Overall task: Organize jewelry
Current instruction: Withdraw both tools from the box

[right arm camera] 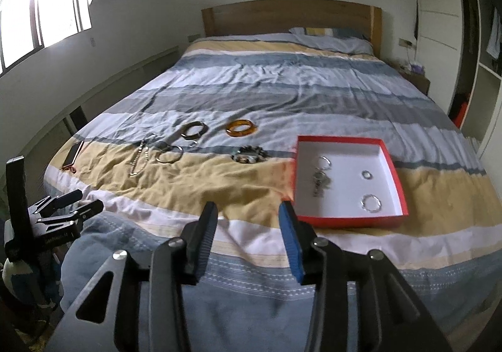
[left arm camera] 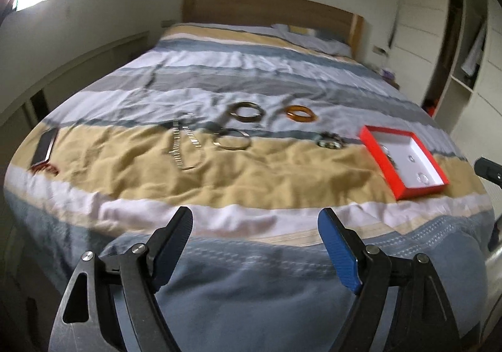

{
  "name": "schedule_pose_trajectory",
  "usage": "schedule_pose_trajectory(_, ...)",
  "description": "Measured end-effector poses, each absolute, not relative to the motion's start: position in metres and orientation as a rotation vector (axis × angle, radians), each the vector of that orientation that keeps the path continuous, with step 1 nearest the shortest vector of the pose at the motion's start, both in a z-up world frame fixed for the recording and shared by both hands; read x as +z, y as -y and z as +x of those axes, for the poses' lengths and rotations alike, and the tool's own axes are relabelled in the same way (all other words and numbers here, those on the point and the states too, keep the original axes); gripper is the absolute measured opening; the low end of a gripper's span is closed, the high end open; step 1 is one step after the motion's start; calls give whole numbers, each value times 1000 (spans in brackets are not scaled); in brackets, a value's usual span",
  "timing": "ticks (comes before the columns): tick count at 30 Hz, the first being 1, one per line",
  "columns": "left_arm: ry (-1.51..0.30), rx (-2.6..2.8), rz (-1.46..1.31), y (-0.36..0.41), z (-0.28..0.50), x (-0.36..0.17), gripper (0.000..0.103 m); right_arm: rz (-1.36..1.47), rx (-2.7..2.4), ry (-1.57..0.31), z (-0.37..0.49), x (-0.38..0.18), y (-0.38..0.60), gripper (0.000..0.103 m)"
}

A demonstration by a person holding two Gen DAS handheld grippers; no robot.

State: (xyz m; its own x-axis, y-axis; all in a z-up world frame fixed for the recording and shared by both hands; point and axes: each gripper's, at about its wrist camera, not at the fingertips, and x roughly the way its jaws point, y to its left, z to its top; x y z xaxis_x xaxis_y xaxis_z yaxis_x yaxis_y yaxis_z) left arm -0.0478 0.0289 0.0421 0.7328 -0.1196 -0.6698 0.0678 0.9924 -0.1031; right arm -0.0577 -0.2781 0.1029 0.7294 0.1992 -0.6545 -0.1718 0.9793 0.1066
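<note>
Rings (right arm camera: 370,203) and a keyring (right arm camera: 320,179) lie in the red box (right arm camera: 348,222); chain necklace (right arm camera: 138,160) stretches toward the headboard. Both grippers (left arm camera: 255,226) (right arm camera: 248,220) gape, pinching nothing.

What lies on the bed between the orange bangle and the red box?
In the right wrist view, a dark beaded bracelet lies on the duvet between the orange bangle and the red box, nearer the camera than the bangle; the rest is bare fabric.

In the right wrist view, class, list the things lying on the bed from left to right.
phone → chain necklace → thin silver bangles → brown bangle → amber bangle → beaded bracelet → red box, which holds rings and a small metal piece.
</note>
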Motion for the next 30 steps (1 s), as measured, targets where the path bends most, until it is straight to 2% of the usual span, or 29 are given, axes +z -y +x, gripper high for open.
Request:
schedule_pose_trajectory(7,-729,-17,-124,-67,-68,48,82,33,248,-686,-65,116,263,45)
schedule_pose_trajectory(14,-747,47,-151,-88,-65,39,83,44,282,-687,-56,110,259,45)
schedule_pose_trajectory(30,-882,75,-128,-86,10,0,83,89,325,-801,22,49,256,45)
